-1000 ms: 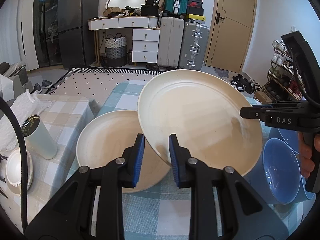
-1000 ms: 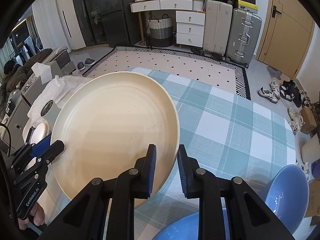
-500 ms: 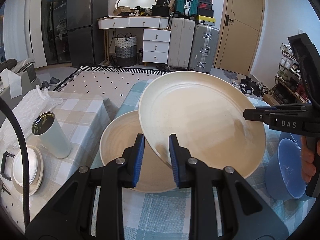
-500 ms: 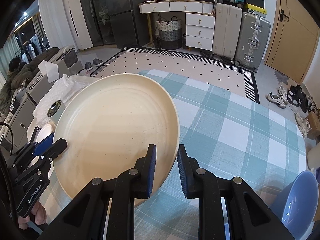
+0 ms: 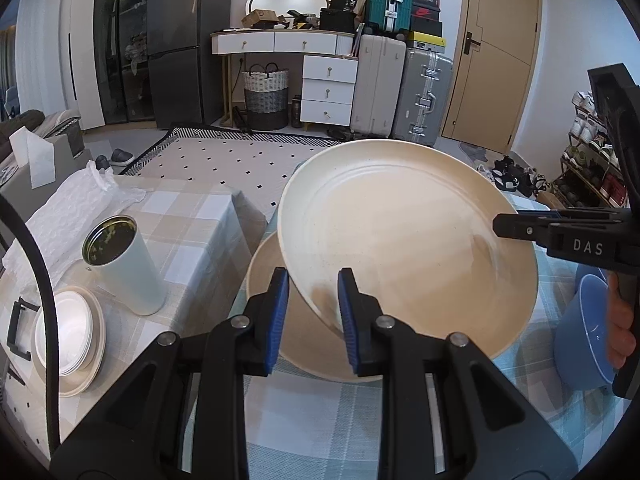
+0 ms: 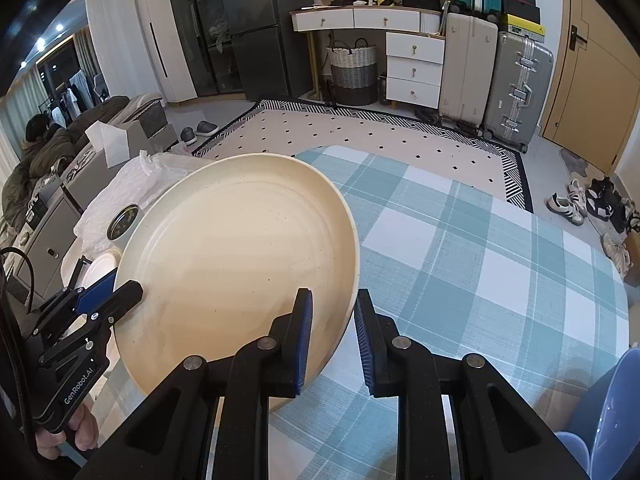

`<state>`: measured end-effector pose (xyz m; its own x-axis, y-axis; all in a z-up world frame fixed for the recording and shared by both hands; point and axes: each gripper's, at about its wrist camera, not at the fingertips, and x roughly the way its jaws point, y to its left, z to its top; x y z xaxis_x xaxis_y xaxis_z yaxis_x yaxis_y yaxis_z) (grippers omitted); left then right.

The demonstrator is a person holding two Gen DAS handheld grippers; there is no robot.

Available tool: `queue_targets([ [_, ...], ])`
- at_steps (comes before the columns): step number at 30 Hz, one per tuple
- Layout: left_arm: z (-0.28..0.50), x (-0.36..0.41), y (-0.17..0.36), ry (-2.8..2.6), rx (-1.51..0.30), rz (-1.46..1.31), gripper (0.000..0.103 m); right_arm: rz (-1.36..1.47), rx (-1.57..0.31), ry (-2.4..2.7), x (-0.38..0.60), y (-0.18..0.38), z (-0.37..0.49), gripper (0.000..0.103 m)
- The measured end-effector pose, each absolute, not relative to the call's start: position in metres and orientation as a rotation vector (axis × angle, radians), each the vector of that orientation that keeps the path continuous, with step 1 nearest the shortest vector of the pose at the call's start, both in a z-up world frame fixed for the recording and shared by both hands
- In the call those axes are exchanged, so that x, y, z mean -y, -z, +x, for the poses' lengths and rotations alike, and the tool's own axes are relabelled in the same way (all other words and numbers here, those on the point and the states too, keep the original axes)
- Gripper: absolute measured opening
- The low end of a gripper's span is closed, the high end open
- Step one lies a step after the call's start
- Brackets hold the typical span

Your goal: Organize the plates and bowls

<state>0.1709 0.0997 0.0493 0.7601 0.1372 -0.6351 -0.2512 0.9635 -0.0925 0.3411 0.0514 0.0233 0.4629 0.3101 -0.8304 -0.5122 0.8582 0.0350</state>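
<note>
A large cream plate (image 5: pixel 404 248) is held tilted in the air by both grippers. My left gripper (image 5: pixel 312 312) is shut on its near rim. My right gripper (image 6: pixel 330 332) is shut on its right rim and also shows in the left wrist view (image 5: pixel 516 226). The plate also shows in the right wrist view (image 6: pixel 236 264). A second cream plate (image 5: pixel 276 280) lies on the teal checked tablecloth (image 6: pixel 480 264), partly under the held plate. A blue bowl (image 5: pixel 580 340) stands at the right, and a blue bowl (image 6: pixel 612 408) shows in the right wrist view.
A white cylindrical cup (image 5: pixel 124 264) and a stack of small white dishes (image 5: pixel 68 336) sit on the beige checked side table (image 5: pixel 192 216) to the left. White plastic wrap (image 5: pixel 68 208) lies behind them. The table's far edge borders a dotted rug (image 6: pixel 380 136).
Both grippers have carried the held plate leftward, so it now overlaps the lying plate. The blue bowls have slid toward the right edge of both views.
</note>
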Motion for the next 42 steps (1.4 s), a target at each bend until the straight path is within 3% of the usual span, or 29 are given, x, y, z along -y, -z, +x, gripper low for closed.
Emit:
queue_targets([
  [42,0.225,-0.149,0.040,-0.311,-0.775,-0.122,0.022,-0.269,-0.987,-0.569,-0.084,0.049,0.363,0.022],
])
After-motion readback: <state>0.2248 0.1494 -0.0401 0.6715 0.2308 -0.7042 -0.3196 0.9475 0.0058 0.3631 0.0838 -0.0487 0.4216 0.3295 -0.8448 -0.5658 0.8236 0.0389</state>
